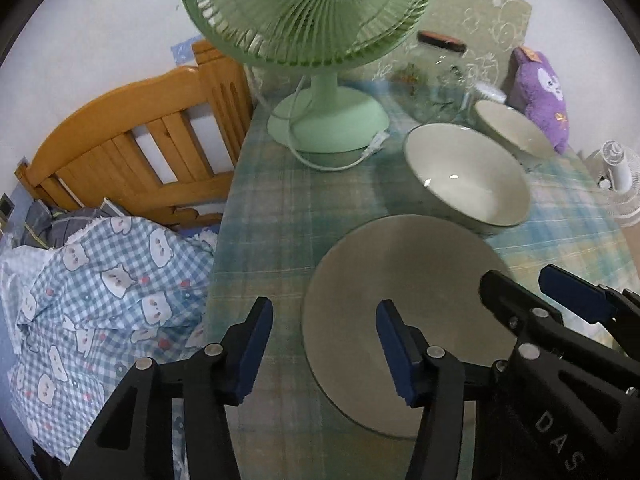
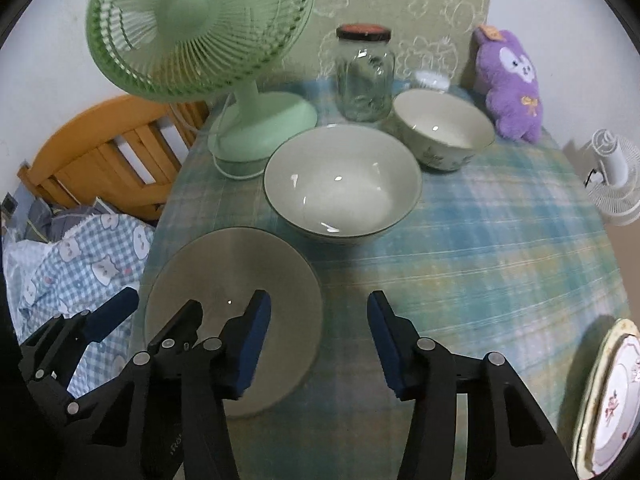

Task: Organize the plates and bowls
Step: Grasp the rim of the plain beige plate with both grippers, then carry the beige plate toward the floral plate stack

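Left wrist view showed the grey plate (image 1: 404,312) just ahead-right of the open, empty left gripper (image 1: 324,344); the right gripper (image 2: 316,344), also open, was beside it

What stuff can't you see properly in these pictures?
- Floral plate: right wrist view only, cut off by the picture's edge, so its full shape is hidden.
- Glass jar: blurred in the left wrist view; its contents cannot be made out in either view.
- Grey plate: near edge covered by the left gripper and right gripper.
- Small bowl: blurred, its outside pattern hidden in the left wrist view.
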A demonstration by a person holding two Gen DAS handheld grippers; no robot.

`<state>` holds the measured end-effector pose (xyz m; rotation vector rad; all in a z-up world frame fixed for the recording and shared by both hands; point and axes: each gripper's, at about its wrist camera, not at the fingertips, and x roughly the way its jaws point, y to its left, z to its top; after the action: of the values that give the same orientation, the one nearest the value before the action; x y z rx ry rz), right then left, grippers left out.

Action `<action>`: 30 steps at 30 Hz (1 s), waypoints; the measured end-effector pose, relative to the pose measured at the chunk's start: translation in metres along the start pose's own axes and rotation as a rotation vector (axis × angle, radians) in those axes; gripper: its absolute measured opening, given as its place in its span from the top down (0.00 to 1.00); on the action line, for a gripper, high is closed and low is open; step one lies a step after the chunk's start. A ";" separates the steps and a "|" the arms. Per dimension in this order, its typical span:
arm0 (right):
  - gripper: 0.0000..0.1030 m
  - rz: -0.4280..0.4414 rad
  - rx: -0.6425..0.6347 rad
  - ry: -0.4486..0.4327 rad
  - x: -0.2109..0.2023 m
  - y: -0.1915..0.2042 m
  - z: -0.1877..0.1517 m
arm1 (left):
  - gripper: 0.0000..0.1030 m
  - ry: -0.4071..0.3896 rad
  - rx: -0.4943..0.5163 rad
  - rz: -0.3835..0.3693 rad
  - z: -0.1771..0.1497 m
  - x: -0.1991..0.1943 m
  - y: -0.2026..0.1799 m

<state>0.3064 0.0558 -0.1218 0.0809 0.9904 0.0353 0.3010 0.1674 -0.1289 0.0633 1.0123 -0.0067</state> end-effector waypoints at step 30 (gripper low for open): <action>0.72 -0.025 0.016 0.080 0.004 0.002 -0.006 | 0.71 0.063 0.020 -0.067 -0.005 0.004 -0.011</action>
<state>0.3033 0.0583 -0.1281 0.0823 1.0712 0.0080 0.2981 0.1563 -0.1355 0.0483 1.0772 -0.0761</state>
